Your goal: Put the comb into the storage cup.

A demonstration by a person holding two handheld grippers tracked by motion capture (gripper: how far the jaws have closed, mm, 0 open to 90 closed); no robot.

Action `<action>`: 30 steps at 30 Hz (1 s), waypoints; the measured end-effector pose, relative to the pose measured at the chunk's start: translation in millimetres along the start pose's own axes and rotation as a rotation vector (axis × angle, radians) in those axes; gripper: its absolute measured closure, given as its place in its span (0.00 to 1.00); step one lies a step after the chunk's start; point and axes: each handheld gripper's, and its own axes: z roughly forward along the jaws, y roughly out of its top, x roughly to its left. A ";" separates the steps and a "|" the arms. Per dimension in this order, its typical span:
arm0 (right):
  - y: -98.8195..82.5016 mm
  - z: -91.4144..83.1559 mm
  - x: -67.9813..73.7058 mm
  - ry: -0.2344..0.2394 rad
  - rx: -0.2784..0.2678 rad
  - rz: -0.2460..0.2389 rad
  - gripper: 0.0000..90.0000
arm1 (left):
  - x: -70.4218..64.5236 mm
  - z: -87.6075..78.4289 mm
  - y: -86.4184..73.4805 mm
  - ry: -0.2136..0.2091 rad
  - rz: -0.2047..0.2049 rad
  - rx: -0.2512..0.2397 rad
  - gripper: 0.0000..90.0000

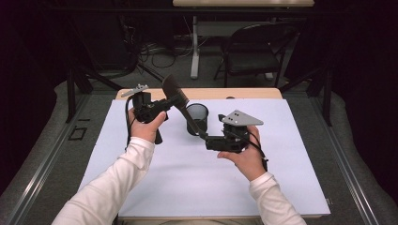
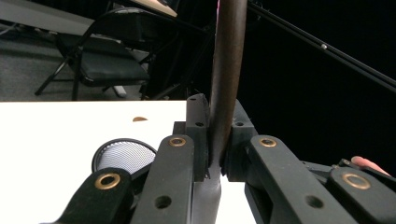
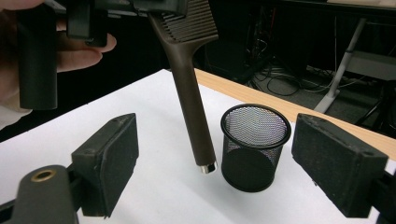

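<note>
One brown spatula (image 3: 192, 93), clamped by the left hand-held gripper (image 1: 165, 104), slants handle-down; right hand-held gripper (image 3: 215, 161) gapes.

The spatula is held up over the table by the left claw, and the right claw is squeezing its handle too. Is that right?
Not quite. The left claw does hold the spatula up, but the right claw is open, its pads apart on either side of the handle's end and the mesh cup. The right gripper view shows it.
</note>
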 end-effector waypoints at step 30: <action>-3.8 1.0 -6.2 -0.014 0.002 0.017 0.17 | 6.9 15.2 13.4 0.053 0.134 -0.040 0.93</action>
